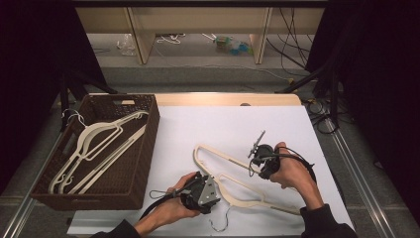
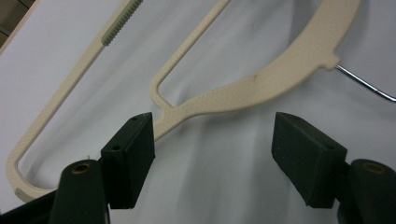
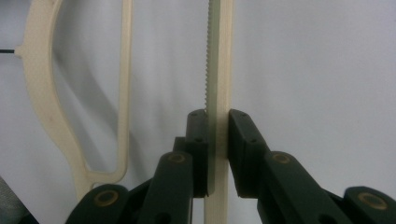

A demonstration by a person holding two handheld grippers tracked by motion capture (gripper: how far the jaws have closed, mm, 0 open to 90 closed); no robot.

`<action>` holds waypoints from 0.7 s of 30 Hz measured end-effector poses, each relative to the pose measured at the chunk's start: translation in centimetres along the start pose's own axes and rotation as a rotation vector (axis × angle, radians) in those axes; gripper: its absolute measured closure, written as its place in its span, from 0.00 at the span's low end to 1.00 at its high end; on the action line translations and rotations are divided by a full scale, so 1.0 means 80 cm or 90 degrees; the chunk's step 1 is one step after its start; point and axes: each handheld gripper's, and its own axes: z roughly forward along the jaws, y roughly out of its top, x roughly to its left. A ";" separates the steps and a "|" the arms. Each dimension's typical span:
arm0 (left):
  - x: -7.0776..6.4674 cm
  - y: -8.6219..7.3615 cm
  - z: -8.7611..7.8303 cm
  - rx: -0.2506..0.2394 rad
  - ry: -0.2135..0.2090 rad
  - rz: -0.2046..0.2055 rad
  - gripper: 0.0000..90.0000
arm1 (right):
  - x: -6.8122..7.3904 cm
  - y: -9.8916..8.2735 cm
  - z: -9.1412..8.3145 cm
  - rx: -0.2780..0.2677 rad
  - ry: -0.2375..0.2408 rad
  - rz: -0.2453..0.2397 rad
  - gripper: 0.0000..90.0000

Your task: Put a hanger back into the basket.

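At the left of the counter (image 1: pixel 277 124) stands a brown woven basket (image 1: pixel 143 148) with what look like two or three cream hangers (image 1: pixel 99 146) already lying in it, so the job looks like gathering hangers into the basket, partly done. One hanger (image 1: pixel 237 186) is left, flat on the white cloth to the basket's right, near the front edge.

The left hand-held gripper (image 2: pixel 212 144) hovers over this hanger's shoulder with its jaws spread wide, gripping nothing; the left jaw sits just beside the joint where the inner bar meets the shoulder.

The hanger is cream plastic with a fine woven texture, a broad curved shoulder, a thin inner bar, a ribbed non-slip strip and a wire hook (image 2: pixel 364 84) of bare metal.

Further right, the right hand-held gripper (image 3: pixel 217 140) is clamped on the hanger's straight ribbed bar (image 3: pixel 219 70), jaws pressed to either side. Lifting it and carrying it left to the basket appears to remain.
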 end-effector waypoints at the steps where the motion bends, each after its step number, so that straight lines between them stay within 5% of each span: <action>1: 0.000 0.001 0.002 0.001 0.001 0.002 0.34 | -0.001 0.000 0.000 -0.001 0.002 -0.001 0.88; 16: -0.005 0.013 0.013 0.008 0.024 0.059 0.32 | -0.004 -0.001 -0.001 0.004 0.009 -0.005 0.88; 21: -0.010 0.020 0.007 -0.042 0.022 0.080 0.32 | -0.009 -0.005 0.009 -0.003 0.040 -0.005 0.88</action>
